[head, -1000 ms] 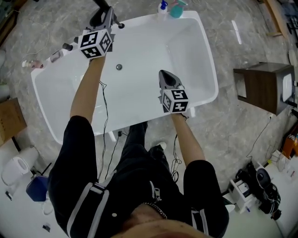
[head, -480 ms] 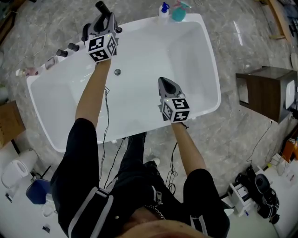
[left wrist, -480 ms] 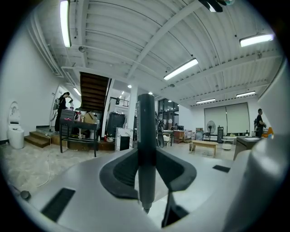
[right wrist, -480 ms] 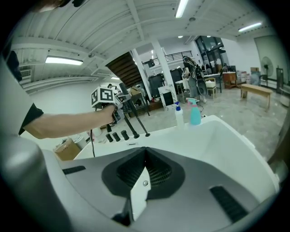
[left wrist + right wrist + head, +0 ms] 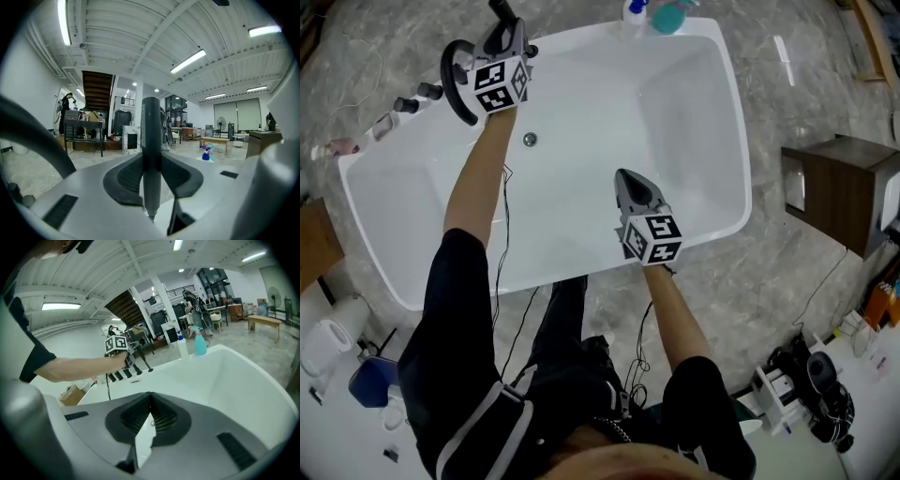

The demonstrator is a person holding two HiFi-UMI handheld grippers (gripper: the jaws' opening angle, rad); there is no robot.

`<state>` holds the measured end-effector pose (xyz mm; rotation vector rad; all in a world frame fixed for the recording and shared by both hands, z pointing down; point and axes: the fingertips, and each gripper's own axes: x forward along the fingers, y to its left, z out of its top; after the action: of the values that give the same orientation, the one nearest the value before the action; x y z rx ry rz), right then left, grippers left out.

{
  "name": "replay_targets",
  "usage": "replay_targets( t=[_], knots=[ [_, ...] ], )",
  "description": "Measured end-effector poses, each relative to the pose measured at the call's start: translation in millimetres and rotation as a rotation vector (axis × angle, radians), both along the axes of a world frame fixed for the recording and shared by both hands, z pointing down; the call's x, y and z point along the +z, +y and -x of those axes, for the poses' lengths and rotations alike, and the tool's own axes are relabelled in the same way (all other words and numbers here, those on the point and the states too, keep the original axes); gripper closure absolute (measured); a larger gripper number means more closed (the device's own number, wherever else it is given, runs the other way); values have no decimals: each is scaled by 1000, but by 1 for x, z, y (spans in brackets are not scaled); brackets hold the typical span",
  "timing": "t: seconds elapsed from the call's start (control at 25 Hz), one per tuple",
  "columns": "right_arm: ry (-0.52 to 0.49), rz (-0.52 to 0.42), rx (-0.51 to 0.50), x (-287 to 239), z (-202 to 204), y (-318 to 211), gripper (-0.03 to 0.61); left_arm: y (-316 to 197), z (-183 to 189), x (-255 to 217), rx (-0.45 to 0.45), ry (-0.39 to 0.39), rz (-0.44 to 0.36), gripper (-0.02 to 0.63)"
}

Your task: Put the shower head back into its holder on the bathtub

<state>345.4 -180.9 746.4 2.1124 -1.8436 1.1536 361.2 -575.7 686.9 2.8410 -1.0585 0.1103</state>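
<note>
Left gripper (image 5: 509, 36) pinches the shower head (image 5: 151, 140) by its dark handle at the bathtub (image 5: 609, 98) rim — right gripper (image 5: 631, 183) is pressed together, empty.

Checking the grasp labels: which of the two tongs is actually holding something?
The left tongs: they grip the dark handle of the shower head, which stands upright between them. The right tongs are shut on nothing, above the bathtub.

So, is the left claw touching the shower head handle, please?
Touching: in the left gripper view the left claw clamps the upright shower head handle from both sides.
</note>
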Motion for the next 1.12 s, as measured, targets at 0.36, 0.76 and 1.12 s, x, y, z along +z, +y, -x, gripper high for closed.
replay_targets(
  t=[0.36, 0.76, 1.12],
  knots=[
    [-33, 48, 16, 34, -4, 29, 569, -16, -7, 61, -3, -18, 29, 483],
    [-59, 90, 70, 61, -16, 56, 569, -27, -12, 102, -14, -18, 58, 483],
    [-72, 104, 102, 65, -23, 81, 569, -7, -11, 129, -22, -113, 1, 482]
  ],
)
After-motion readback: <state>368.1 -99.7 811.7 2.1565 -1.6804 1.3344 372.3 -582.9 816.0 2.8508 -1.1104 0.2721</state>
